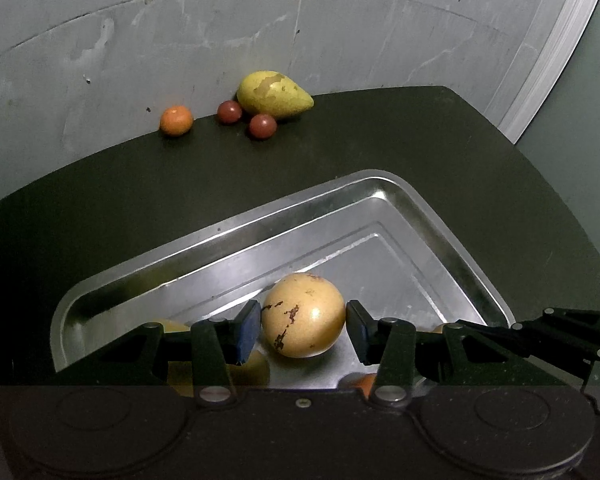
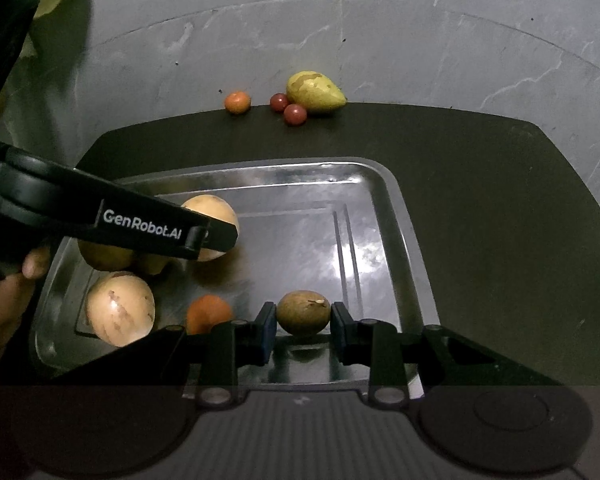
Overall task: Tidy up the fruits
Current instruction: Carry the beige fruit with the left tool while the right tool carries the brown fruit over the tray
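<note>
A metal tray [image 1: 260, 216] sits on a dark table [image 1: 460, 160]. My left gripper [image 1: 303, 330] is shut on a pale round fruit [image 1: 304, 316] with brown flecks, both pads against its sides, above the tray's near part. In the right wrist view my right gripper [image 2: 303, 330] is shut on a brown oval fruit [image 2: 302, 312] just over the tray [image 2: 412, 240] floor. Another pale round fruit [image 2: 120, 308], an orange [image 2: 210, 314] and yellowish fruits [image 2: 104, 256] lie at the tray's left end, partly hidden by the left gripper's body.
At the table's far edge lie a yellow-green pear-shaped fruit [image 1: 274, 94], two small red fruits [image 1: 229, 111] [image 1: 262, 126] and a small orange [image 1: 176, 120]. A grey wall stands behind. A person's hand [image 2: 4, 300] holds the left gripper.
</note>
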`<state>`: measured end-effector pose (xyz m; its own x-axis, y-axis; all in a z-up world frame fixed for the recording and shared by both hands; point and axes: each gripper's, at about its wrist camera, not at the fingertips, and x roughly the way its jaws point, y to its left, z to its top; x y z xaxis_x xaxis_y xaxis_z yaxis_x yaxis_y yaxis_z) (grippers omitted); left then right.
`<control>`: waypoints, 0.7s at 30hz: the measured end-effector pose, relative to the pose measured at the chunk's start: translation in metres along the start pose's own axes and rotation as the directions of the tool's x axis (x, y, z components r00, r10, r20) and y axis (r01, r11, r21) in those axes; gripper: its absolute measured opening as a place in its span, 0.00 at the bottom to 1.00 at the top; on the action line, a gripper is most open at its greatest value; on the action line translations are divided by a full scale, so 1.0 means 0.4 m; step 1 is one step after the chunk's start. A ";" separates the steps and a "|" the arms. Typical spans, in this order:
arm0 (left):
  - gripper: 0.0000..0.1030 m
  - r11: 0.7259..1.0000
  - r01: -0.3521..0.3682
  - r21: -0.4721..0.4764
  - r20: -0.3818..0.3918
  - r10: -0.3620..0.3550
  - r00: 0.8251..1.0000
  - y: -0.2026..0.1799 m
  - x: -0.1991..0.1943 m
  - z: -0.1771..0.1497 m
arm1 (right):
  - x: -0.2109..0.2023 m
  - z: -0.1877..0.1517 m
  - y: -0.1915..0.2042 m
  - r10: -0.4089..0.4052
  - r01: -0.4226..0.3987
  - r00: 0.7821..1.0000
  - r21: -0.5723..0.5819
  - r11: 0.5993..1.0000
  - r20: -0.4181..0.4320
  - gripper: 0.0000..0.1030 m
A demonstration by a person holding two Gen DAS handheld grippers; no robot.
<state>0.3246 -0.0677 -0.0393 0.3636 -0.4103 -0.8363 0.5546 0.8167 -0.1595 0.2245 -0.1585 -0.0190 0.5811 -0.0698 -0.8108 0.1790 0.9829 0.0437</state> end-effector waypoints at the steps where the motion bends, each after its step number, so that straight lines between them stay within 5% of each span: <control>1: 0.47 1.000 -0.001 -0.001 -0.001 0.001 1.000 0.000 0.002 0.000 | 0.001 -0.001 0.001 0.000 0.000 1.000 0.000 1.000 -0.001 0.32; 21: 0.47 1.000 -0.020 0.008 -0.011 0.020 1.000 -0.009 0.009 -0.004 | 0.003 -0.010 0.003 0.000 0.000 1.000 0.000 1.000 -0.009 0.32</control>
<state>0.3227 -0.0715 -0.0428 0.3663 -0.3897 -0.8450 0.5537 0.8211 -0.1386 0.2221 -0.1568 -0.0224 0.5738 -0.0678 -0.8162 0.1787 0.9829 0.0439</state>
